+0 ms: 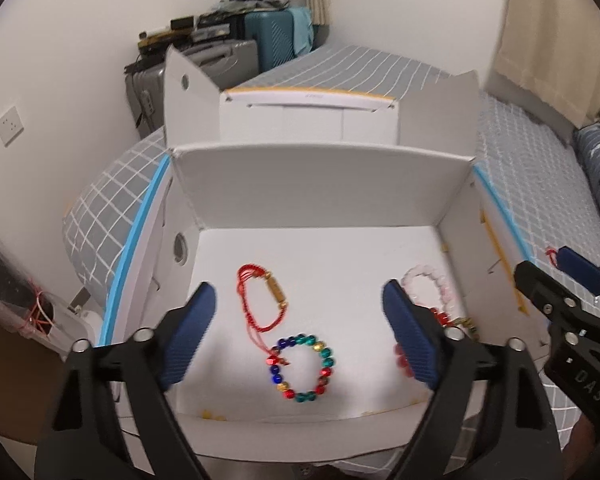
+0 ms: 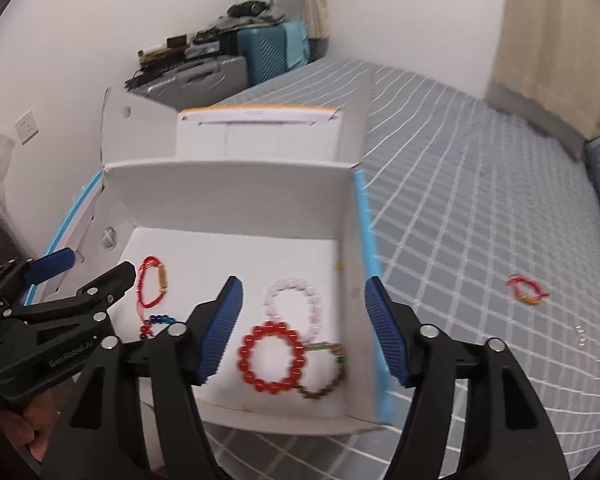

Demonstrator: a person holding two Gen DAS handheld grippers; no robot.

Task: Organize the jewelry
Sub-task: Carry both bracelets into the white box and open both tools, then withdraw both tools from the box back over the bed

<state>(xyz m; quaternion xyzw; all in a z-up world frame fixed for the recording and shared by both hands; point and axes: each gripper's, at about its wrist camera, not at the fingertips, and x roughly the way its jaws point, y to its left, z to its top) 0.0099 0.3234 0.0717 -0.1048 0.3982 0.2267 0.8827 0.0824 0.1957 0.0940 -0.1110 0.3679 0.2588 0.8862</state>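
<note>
I count five bracelets inside the open white cardboard box (image 2: 228, 196) and one more outside it on the grey checked bedspread (image 2: 480, 208). In the box, toward its left side, lies a red cord bracelet (image 1: 260, 300) with a gold tube charm, its loop oval and its tail running down to touch the multicoloured bead bracelet (image 1: 302, 368), a neat ring of blue, teal, red and gold beads. Toward the right wall sit three more: a pale pink bead bracelet (image 2: 296, 304), a red bead bracelet (image 2: 272, 362) of large glossy beads overlapping the pink one's lower edge, and a brown bead bracelet (image 2: 324, 372) with green and gold accents, tucked against the red one's right side. The sixth piece, a second red cord bracelet (image 2: 526, 290), lies well apart from the box on the bedspread, to the right. I have two grippers in play, both with ribbed blue pads. My left gripper (image 1: 300, 340) hovers over the box with its jaws spread wide and nothing between them. My right gripper (image 2: 302, 330) hangs over the box's right side, jaws likewise wide and holding nothing.
</note>
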